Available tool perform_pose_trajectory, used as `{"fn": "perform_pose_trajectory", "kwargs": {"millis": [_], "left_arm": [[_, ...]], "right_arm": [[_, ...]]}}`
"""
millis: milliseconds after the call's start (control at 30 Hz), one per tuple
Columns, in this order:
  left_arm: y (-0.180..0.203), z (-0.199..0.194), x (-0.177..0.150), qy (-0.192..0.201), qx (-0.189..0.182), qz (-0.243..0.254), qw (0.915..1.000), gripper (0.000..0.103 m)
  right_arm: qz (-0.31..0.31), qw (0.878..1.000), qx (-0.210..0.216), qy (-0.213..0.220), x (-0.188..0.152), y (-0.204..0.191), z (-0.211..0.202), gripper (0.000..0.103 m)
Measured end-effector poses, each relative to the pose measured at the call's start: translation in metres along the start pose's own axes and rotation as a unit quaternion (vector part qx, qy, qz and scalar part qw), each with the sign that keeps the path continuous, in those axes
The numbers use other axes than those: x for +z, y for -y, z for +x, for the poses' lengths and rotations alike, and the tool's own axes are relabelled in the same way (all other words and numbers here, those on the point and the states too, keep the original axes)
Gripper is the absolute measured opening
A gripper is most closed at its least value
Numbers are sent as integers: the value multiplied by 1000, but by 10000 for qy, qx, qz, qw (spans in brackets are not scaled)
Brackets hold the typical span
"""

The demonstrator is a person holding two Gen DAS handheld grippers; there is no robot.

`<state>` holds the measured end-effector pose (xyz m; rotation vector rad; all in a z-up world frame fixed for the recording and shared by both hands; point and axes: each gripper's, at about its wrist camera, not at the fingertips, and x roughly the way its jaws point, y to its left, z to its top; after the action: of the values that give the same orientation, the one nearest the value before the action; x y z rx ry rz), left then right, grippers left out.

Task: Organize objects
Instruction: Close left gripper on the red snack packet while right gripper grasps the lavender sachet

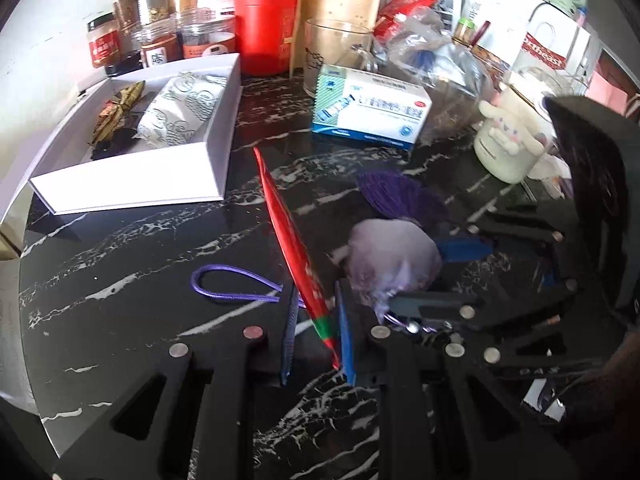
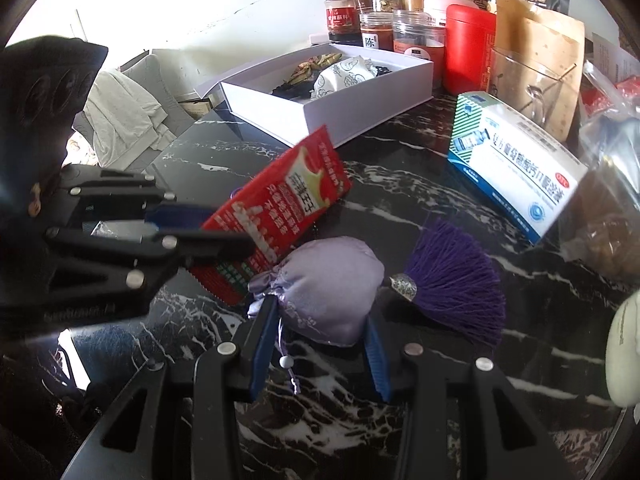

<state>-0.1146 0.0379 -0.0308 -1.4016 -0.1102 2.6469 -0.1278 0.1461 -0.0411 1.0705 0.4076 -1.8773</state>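
Near the middle of the black marble table (image 2: 420, 200), the red snack packet (image 2: 280, 208) stood on edge, its long axis running from the near side away toward the white box (image 2: 360, 104). The left gripper (image 1: 316, 340) reached in level and low, pinching the packet's near end between its blue pads (image 1: 289, 332). Just right of it lay the lilac sachet (image 2: 332, 288), its purple tassel (image 2: 456, 280) pointing right. The right gripper (image 2: 320, 356) straddled the sachet, its jaws spread wide with the pads just beside its sides.
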Motion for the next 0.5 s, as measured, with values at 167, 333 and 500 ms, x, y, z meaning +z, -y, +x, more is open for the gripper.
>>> {"fn": "perform_pose_trajectory", "kwargs": {"millis": [167, 333, 500], "left_arm": [[-3, 9, 9, 165, 32, 22, 9999, 18], [-7, 27, 13, 85, -96, -116, 9999, 18], [-10, 37, 20, 62, -157, -122, 9998, 21]], "right_arm": [[-26, 9998, -104, 160, -6, -3, -4, 50], [-37, 9984, -283, 493, -8, -4, -14, 75], [-21, 9969, -491, 620, -6, -3, -11, 84]]}}
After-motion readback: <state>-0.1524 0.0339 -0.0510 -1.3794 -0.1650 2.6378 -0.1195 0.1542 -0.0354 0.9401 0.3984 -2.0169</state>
